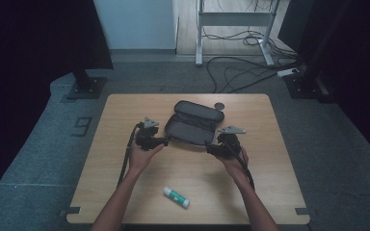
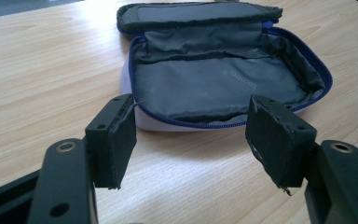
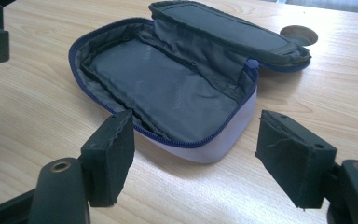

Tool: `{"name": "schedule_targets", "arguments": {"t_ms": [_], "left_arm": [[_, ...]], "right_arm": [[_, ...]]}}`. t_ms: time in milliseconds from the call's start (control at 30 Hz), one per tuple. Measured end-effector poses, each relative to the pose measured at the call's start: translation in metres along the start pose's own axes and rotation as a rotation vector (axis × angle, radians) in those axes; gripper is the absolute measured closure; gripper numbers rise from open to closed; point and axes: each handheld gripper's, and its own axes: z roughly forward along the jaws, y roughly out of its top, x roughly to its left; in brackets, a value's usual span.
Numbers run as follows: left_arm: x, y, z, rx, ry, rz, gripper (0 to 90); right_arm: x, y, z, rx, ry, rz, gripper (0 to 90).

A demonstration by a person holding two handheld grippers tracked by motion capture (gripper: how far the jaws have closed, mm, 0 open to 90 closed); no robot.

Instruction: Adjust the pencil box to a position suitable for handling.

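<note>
left gripper view: left tongs (image 2: 191, 140), black two-jaw with padded faces, jaws spread apart, nothing between them, held just short of the near rim of the case. right gripper view: right tongs (image 3: 193, 156), same make, jaws likewise spread and empty, near the case's rounded front corner. high view: left tongs (image 1: 166, 141) and right tongs (image 1: 208, 146) flank the case from the person's side, one at each end. item: grey fabric pencil case with blue zip (image 1: 193, 123), unzipped, lid flap folded back, dark lining exposed, interior appears empty; lies at mid-table, toward the far edge. item: white glue stick with green label (image 1: 176, 197), lying on its side near the front edge, well apart from the case. support: light wooden table (image 1: 270, 183). step, judged: case stands open and ready for loading. next move, judged: one pair of tongs must travel back to the glue stick, close across its barrel, and carry it into the open case.
</note>
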Motion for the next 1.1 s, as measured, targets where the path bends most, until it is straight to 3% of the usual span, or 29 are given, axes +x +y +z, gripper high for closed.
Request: {"name": "schedule_targets", "arguments": {"t_ms": [200, 433, 667, 1100], "left_arm": [[0.001, 0.004, 0.012, 0.012, 0.006, 0.004, 34.7], [0.006, 0.009, 0.024, 0.018, 0.029, -0.005, 36.8], [0.013, 0.004, 0.039, 0.058, 0.037, -0.023, 38.1], [0.028, -0.004, 0.065, 0.078, 0.075, -0.073, 40.8]], "right_arm": [[0.002, 0.002, 0.013, 0.018, 0.001, -0.006, 30.0], [-0.004, 0.0, 0.029, 0.041, -0.007, 0.021, 33.1], [-0.013, -0.004, 0.042, 0.063, -0.026, 0.046, 34.9], [-0.017, -0.008, 0.057, 0.079, -0.053, 0.054, 40.3]]}}
